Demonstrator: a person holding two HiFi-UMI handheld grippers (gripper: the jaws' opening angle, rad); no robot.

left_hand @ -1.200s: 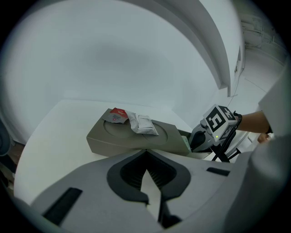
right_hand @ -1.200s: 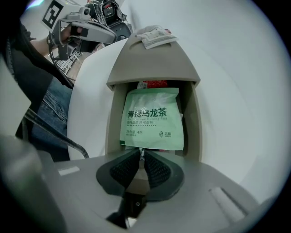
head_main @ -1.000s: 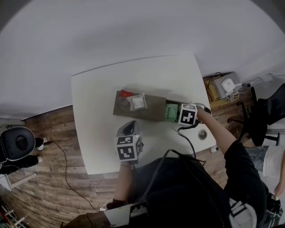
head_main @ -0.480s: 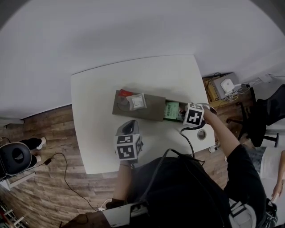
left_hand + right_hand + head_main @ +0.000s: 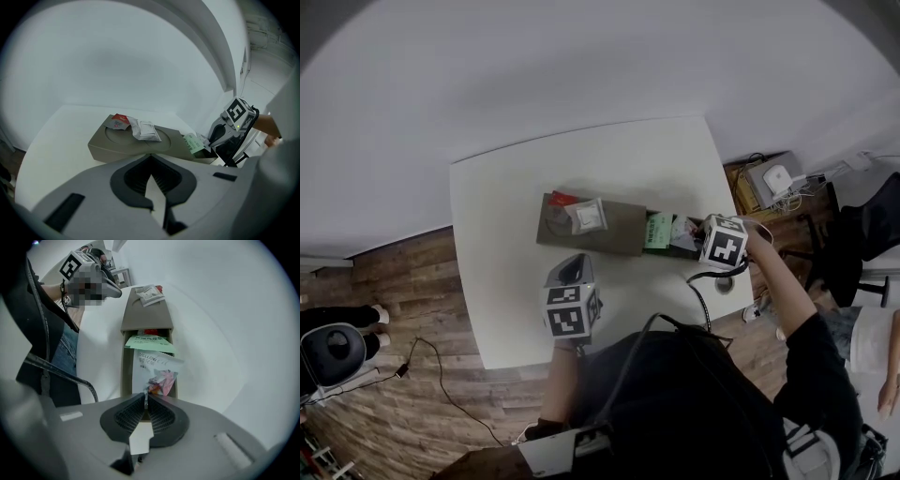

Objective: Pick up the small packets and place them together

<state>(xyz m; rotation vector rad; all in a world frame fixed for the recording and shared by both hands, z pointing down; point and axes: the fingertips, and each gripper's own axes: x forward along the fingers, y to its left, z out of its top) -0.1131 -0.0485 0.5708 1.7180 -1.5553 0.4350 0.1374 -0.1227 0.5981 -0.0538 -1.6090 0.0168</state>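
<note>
White surface (image 5: 516, 187), square-ish, with one long tan box (image 5: 623, 225) lying across its middle. A flat lid (image 5: 117, 137) covers most of the box; the end nearest the right hand is an open compartment (image 5: 125, 376).

Right tongs (image 5: 146, 398): pointing down over the open compartment, closed on the near edge of a white packet printed "MELLOW" (image 5: 157, 365), with a pink design at the pinched end. The packet hangs from the pads, crumpled where it is gripped, and its far end reaches toward the lid. Cannot tell whether its lower end touches the box.

Green packet (image 5: 149, 342): lies in the open compartment just beyond the held packet, close against the lid's edge, partly overlapped by the held one. A scrap of red shows behind it at the mouth of the covered part; too little is visible to name.

On the lid, far end from the right hand: a red packet (image 5: 118, 122) and a plain white packet (image 5: 146, 130), touching, the white one overlapping the red one's edge.

Left tongs (image 5: 150, 158): closed, tips together, nothing between them. Tilted down toward the surface on the near side of the box, apart from it, aimed roughly at the lid's two packets.
</note>
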